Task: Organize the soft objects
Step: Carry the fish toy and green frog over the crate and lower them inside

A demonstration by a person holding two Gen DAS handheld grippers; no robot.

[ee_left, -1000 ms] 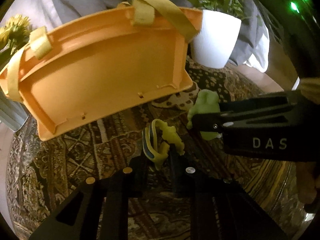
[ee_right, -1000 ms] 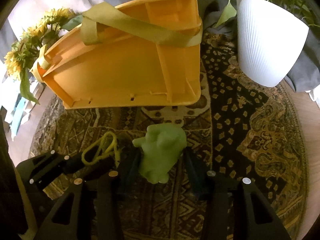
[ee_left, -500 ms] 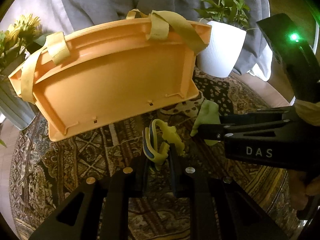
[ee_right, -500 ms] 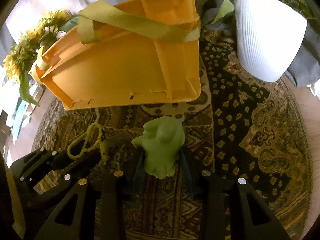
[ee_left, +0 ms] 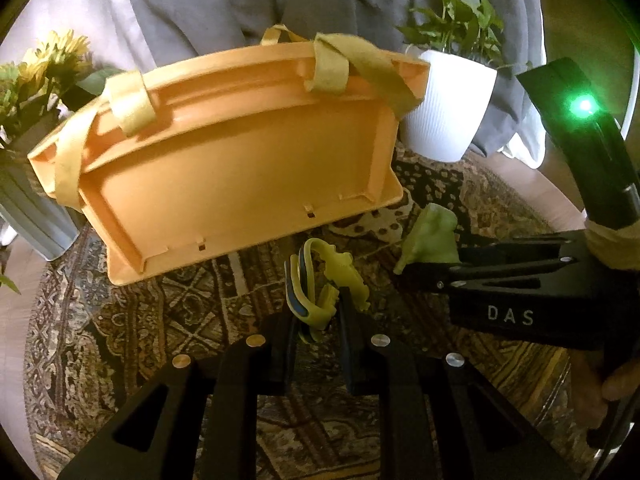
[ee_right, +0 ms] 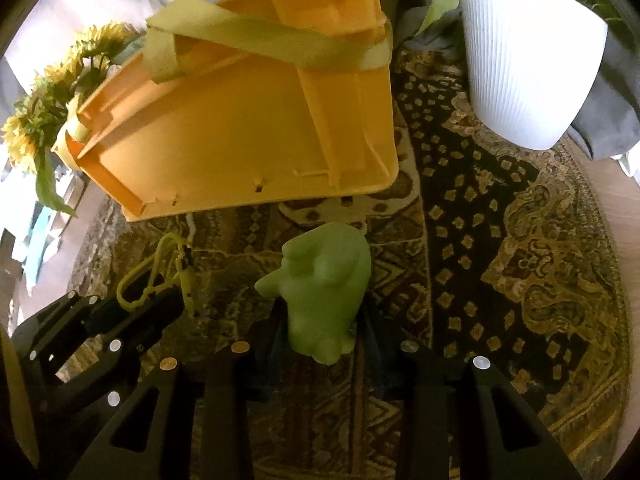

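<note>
A: What do I have in the left gripper (ee_left: 316, 320)?

B: Its jaws are pressed tight on a yellow-green rubbery toy with blue stripes (ee_left: 310, 292). The toy sticks up out of the fingertips, its looped end curling toward the orange bin (ee_left: 240, 168) just ahead.

A: And my right gripper (ee_right: 320, 340)?

B: I see its jaws have just been closing, and the pale green squishy figure (ee_right: 324, 280) sits between them; the pads press on its lower part from both sides. Most of the figure rises beyond the fingertips, its head pointing toward the bin.

A: Where is the bin from my side?

B: Straight ahead of both grippers, tipped so that I look at its ribbed underside and side wall. Yellow fabric straps (ee_right: 256, 40) drape across its top edge. It stands on the patterned rug (ee_right: 520, 260).

A: Anything else close by?

B: Ahead and to the right of the right gripper stands a white ribbed plant pot (ee_right: 528, 64). Ahead and far left, beyond the bin, I see sunflowers (ee_right: 48, 112). From the left wrist, the right gripper comes in from the right edge with a green light (ee_left: 584, 105) glowing on its body, and a person's hand (ee_left: 608, 392) shows at its lower right. Grey fabric (ee_left: 224, 8) hangs behind the bin.
</note>
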